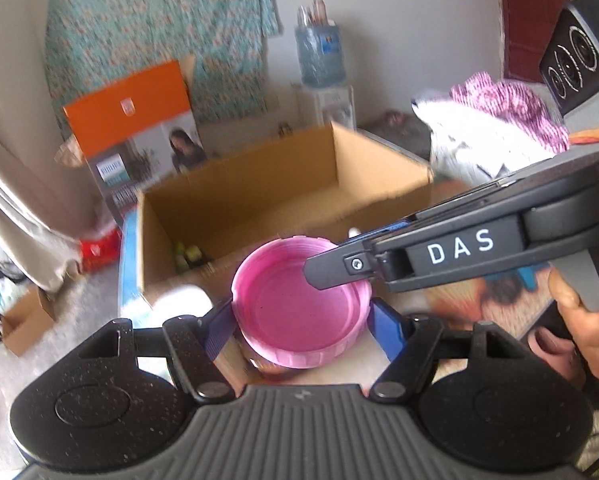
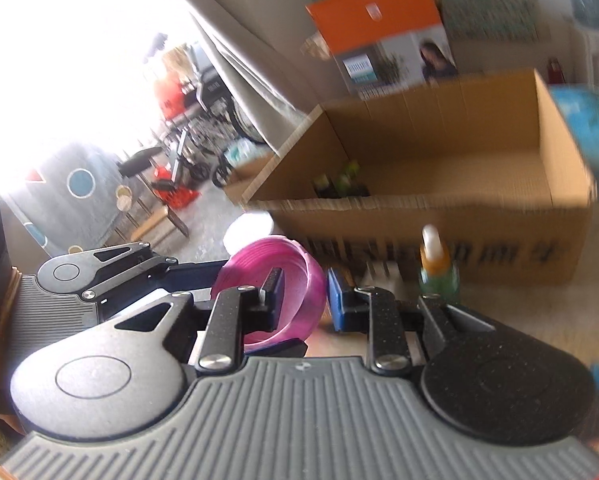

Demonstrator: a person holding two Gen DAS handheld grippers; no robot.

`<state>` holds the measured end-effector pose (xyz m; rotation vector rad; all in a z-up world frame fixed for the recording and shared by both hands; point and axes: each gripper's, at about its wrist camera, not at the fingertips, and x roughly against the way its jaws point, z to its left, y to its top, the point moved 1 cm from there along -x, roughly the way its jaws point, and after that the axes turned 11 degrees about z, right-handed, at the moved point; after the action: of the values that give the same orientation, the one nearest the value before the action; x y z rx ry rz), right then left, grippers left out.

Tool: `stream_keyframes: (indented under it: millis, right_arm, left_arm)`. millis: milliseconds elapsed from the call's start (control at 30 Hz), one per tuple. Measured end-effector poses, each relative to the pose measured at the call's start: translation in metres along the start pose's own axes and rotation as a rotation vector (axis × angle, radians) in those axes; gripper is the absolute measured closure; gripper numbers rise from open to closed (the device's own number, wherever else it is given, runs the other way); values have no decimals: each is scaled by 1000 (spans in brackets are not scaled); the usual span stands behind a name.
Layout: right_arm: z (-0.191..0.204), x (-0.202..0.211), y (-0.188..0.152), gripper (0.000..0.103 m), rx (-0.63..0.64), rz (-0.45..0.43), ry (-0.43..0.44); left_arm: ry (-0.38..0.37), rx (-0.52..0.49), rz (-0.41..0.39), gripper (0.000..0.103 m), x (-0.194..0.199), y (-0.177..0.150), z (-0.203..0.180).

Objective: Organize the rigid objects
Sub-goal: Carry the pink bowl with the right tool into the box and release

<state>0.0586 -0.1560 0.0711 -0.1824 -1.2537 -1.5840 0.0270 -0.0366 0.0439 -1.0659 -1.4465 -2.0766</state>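
A round pink lid (image 1: 299,312) is held hollow side up in front of an open cardboard box (image 1: 379,152). My left gripper (image 1: 303,328) grips it across its width, a blue pad against each side. My right gripper (image 1: 319,272) reaches in from the right, a person's hand (image 1: 591,332) on its handle. In the right wrist view my right gripper (image 2: 307,296) is shut on the wall of the pink lid (image 2: 299,264), one finger inside and the blue pad outside. Something brownish under the lid is too hidden to name. Small green-capped bottles (image 2: 339,182) stand in the cardboard box (image 2: 559,128).
A dropper bottle (image 2: 435,264) with an orange middle stands just in front of the box. A white round thing (image 2: 247,232) lies to its left. An orange-topped product box (image 1: 131,100) leans behind the cardboard box. Cloth bundles (image 1: 499,128) and a black speaker (image 1: 579,52) are at right.
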Motion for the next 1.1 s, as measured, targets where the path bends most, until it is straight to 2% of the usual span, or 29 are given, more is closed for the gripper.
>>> stream_keyframes:
  millis: [233,400,500,600,767,900,1100]
  right_arm:
    - [14,17,47,81,114,-56,-28]
    - [6,10,97,81,165,-24,-48]
    - [-9,-8,134,81,158,39,-50]
    - [-28,-35,170,81,133,123,-46]
    - [-66,-94,211,83,69,235,-35]
    - [-92,-144,224,85,30,314,-41]
    - [-113,-204,225,86,-4,411,-50]
  left_arm:
    - [35,3,-52,30,11,41,13]
    - [30,0,-35,30,-3,80,33]
    - [-13,24,20,30,-28,109,56]
    - [-48,41,110,30,-62,135,77]
    - [-58,45,229,30,-120,161,101]
    - [-50,46,314,30,-162,170,112]
    - [-46,48,436,30,-211,171,118]
